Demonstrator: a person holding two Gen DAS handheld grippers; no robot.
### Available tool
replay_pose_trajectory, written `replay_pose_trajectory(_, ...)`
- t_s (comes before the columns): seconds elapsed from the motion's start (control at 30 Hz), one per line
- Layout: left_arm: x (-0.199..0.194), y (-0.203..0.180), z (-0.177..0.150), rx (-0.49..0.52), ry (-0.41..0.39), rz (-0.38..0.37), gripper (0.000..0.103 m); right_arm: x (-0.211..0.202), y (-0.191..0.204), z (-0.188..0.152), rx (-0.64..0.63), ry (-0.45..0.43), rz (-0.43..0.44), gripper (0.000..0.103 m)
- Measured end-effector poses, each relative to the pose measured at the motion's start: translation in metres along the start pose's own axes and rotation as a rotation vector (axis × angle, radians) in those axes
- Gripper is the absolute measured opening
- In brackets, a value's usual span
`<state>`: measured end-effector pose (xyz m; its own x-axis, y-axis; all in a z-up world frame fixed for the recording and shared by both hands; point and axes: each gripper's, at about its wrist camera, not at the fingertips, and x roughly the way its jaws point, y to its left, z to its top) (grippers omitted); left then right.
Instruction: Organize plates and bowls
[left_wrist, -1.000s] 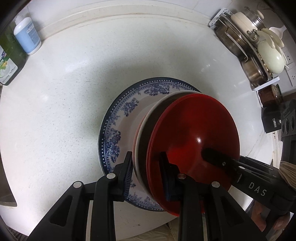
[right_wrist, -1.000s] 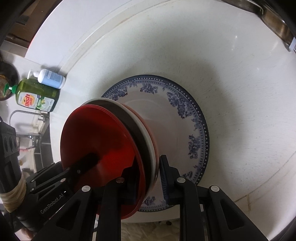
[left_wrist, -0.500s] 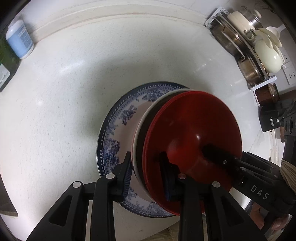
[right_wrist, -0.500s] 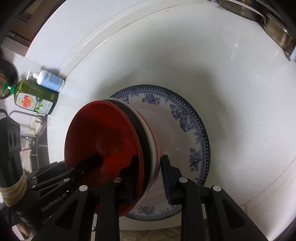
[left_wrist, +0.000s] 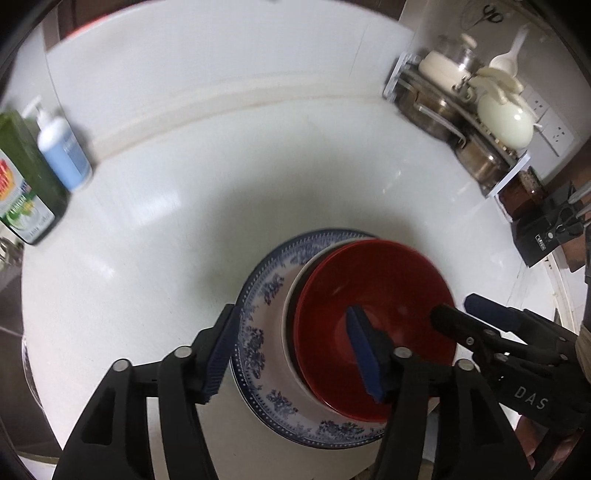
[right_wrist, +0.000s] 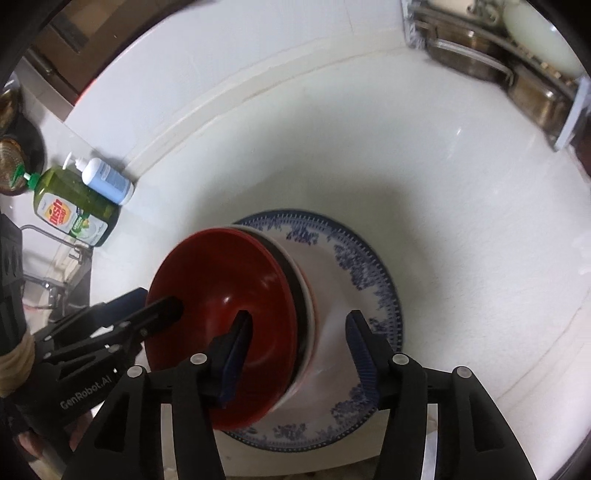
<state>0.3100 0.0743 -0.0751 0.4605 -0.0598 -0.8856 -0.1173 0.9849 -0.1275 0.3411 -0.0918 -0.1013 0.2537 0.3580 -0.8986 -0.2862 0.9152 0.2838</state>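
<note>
Bowls (left_wrist: 373, 332) rest on the blue-patterned plate (left_wrist: 258, 332); left gripper (left_wrist: 291, 350) and right gripper (right_wrist: 295, 358) jaws are opening, gripping nothing; both should lift straight clear.

Glossy red bowl (left_wrist: 373, 328) on a glazed blue-patterned white ceramic plate (left_wrist: 258, 332), smooth speckled white stone-look countertop (left_wrist: 184, 229), shiny steel pots (left_wrist: 476, 162) in back.

A stack of bowls (left_wrist: 373, 325) sits on a plate (left_wrist: 258, 343), which lies on the counter (left_wrist: 166, 240). The left gripper (left_wrist: 291, 354) straddles the stack's near-left rim, the right gripper (right_wrist: 299, 354) its near-right rim; each has one finger inside the top bowl. Two soap bottles (right_wrist: 81, 199) stand far left of both. A rack of pots (left_wrist: 465, 122) stands far right, beyond the stack.
</note>
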Motion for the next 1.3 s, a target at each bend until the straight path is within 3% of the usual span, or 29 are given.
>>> replay_pose_trajectory(0.33,-0.065,-0.011,-0.043,0.013,-0.254,0.071,0.085,-0.063,0.005,-0.031,-0.046,-0.259,-0.065,0.075)
replay_pose_trajectory(0.53,-0.097,-0.022,-0.086,0.025,-0.385,0.110,0.088,-0.104,0.007,-0.072,-0.089,-0.465,-0.135,0.081)
replay_pose_trajectory(0.7,-0.126,-0.037,-0.129,0.045,-0.495,0.135,0.096,-0.128,0.004,-0.108,-0.110,-0.544,-0.177,0.082)
replay_pose_trajectory(0.87,-0.156,-0.052,-0.172,0.059,-0.585,0.161,0.103,-0.153,-0.005,-0.152,-0.088,-0.599,-0.164,0.082)
replay_pose_trajectory(1.17,-0.203,-0.062,-0.236,0.038,-0.623,0.171,0.103,-0.202,-0.010,-0.238,-0.060,-0.692,-0.214,0.082)
replay_pose_trajectory(1.23,-0.212,-0.065,-0.248,0.046,-0.632,0.174,0.103,-0.212,-0.009,-0.253,-0.054,-0.709,-0.213,0.094)
replay_pose_trajectory(1.3,-0.218,-0.067,-0.256,0.053,-0.636,0.176,0.103,-0.221,-0.010,-0.267,-0.036,-0.724,-0.207,0.096)
